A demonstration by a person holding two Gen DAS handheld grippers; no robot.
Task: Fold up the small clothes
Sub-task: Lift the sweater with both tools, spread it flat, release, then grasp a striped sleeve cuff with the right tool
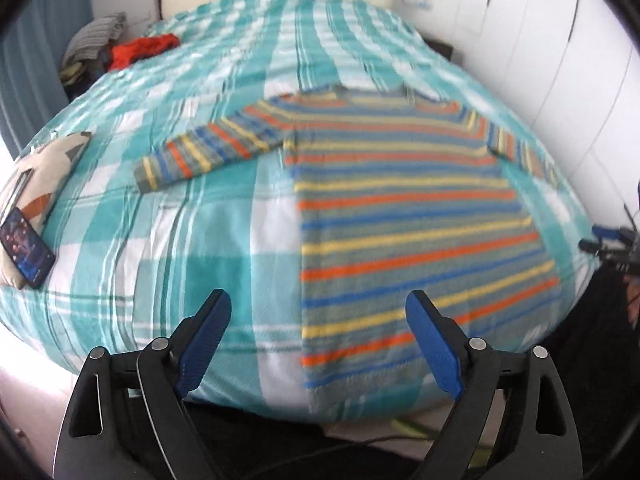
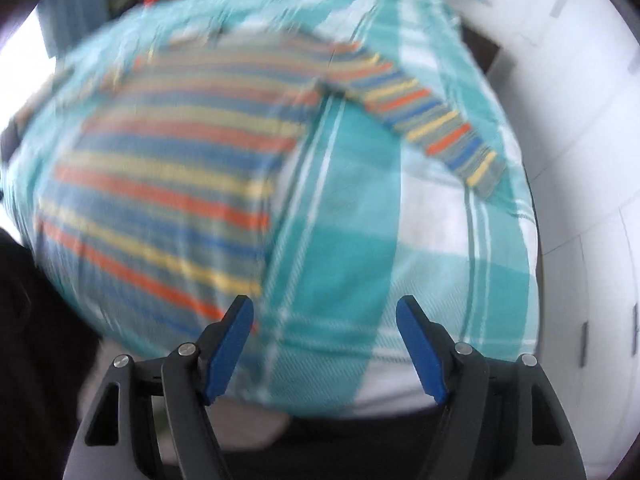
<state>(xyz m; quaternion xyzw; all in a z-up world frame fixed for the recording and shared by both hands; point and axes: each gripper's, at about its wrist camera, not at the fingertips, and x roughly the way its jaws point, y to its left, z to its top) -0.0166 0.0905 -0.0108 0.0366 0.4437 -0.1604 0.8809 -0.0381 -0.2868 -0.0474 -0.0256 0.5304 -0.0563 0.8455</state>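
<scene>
**Striped sweater spread flat, both tongs open at its hem end**

I take the striped sweater [image 1: 400,208] as my landmark. It lies face-down or face-up, I cannot tell which, spread flat on the bed [image 1: 208,240], over the teal checked cover, body smooth and both sleeves angled outward from the shoulders. That layout looks deliberate: with the sleeves clear of the body, each one can be turned inward on its own without dragging the rest.

My left tongs [image 1: 320,340] hover at the hem end of the sweater, spread wide and gripping nothing; one blue pad sits over the sweater's lower left corner region, the other over bare cover just beside it. My right tongs [image 2: 325,344] are likewise wide open and empty, hanging above the cover just beside the sweater's right edge, with the right sleeve [image 2: 436,128] further up toward the shoulder. The right view is smeared by motion blur, so finer contact I cannot judge, though neither pair appears to touch cloth.

I judge folding has not begun; the tongs flank the hem to start symmetrically.

Well apart from the sweater, near the bed's left edge, a phone [image 1: 26,246] rests against a cushion [image 1: 44,176], and a clothes pile [image 1: 120,50] waits beyond the far-left shoulder.
</scene>
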